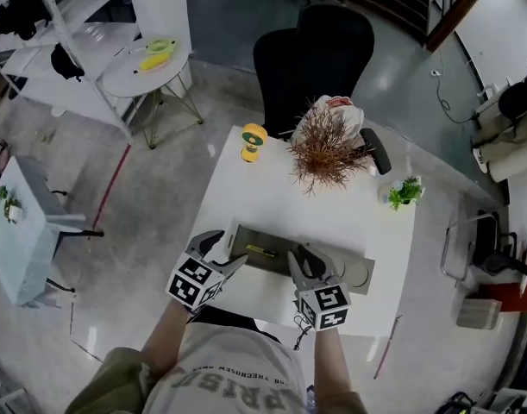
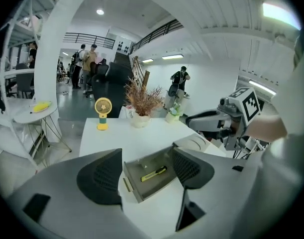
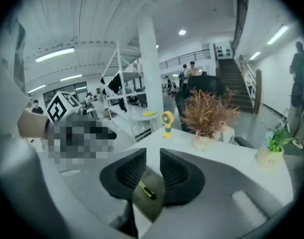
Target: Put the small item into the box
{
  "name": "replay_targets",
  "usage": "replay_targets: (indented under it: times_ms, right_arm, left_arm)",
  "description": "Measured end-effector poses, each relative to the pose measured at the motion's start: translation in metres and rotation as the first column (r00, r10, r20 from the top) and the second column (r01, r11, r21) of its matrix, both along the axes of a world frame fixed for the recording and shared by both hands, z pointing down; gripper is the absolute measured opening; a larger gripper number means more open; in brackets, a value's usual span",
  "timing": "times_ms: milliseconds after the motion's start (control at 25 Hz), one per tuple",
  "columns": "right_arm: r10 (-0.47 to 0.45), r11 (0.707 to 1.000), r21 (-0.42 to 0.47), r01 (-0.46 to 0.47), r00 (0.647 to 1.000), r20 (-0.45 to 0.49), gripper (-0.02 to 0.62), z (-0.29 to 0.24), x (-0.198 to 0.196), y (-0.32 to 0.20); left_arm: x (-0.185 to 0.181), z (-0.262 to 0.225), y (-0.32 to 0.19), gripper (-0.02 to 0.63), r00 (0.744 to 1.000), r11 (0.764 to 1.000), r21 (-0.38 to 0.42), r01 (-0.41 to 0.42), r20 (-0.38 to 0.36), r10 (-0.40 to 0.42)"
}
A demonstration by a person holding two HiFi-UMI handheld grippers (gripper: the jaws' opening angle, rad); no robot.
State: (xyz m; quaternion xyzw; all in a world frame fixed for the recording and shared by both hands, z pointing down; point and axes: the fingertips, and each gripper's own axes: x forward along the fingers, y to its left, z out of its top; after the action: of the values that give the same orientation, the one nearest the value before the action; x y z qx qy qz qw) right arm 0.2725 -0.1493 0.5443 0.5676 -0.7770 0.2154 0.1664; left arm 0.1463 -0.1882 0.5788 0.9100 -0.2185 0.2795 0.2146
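Fingers [image 2: 99,177] of the left gripper [image 2: 147,169] stood wide apart with nothing clamped; those of the right gripper [image 3: 152,171] kept a narrow gap, also empty. The small item [image 1: 261,251], yellow with a dark end, lay flat inside the open grey box [image 1: 267,264], its long axis along the box's length, roughly parallel to the near table edge, dark end towards the right gripper's side. The box sat on a white table [image 1: 272,197] with a yellow fan [image 1: 253,141], a dried plant [image 1: 325,145] and a small green plant [image 1: 405,191]. A black chair [image 1: 310,54] stood behind on a glossy grey floor [image 1: 151,205]
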Motion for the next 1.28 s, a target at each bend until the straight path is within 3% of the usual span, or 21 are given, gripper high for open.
replay_targets:
  times_ms: [120,240,400,640,880,920,1040,1280]
  right_arm:
    - [0.083,0.984,0.157,-0.085,0.996,0.023,0.074,-0.032,0.01,0.009]
    - [0.103,0.94,0.32,-0.116,0.993,0.056,0.074,-0.066,0.012,0.018]
    - [0.129,0.889,0.437,-0.135,0.991,0.042,0.072,-0.094,0.011,0.025]
    - [0.173,0.846,0.509,-0.157,0.985,0.016,0.071,-0.116,0.001,0.027]
    - [0.202,0.841,0.522,-0.144,0.978,-0.056,0.067,-0.125,-0.002,0.023]
    - [0.212,0.837,0.527,-0.147,0.975,-0.064,0.004,-0.126,-0.001,0.023]
    - [0.242,0.82,0.546,-0.171,0.968,-0.061,0.002,-0.132,0.003,0.024]
    - [0.266,0.786,0.587,-0.193,0.963,-0.04,0.001,-0.145,0.005,0.027]
  left_arm:
    - [0.003,-0.023,-0.003,0.307,0.997,0.997,0.049,0.052,-0.065,-0.048]
    - [0.005,-0.047,-0.006,0.307,0.975,0.987,0.082,0.138,-0.186,-0.121]
    - [0.007,-0.072,-0.005,0.3,0.943,0.963,0.153,0.222,-0.286,-0.172]
    - [0.01,-0.109,-0.002,0.18,0.917,0.913,0.279,0.298,-0.351,-0.192]
    - [0.009,-0.128,0.002,0.058,0.905,0.866,0.361,0.348,-0.372,-0.208]
    - [0.009,-0.13,0.002,0.046,0.903,0.859,0.37,0.355,-0.375,-0.211]
    - [0.006,-0.138,0.003,0.013,0.901,0.836,0.406,0.369,-0.378,-0.214]
    - [0.005,-0.152,0.005,0.009,0.89,0.806,0.448,0.387,-0.409,-0.2]
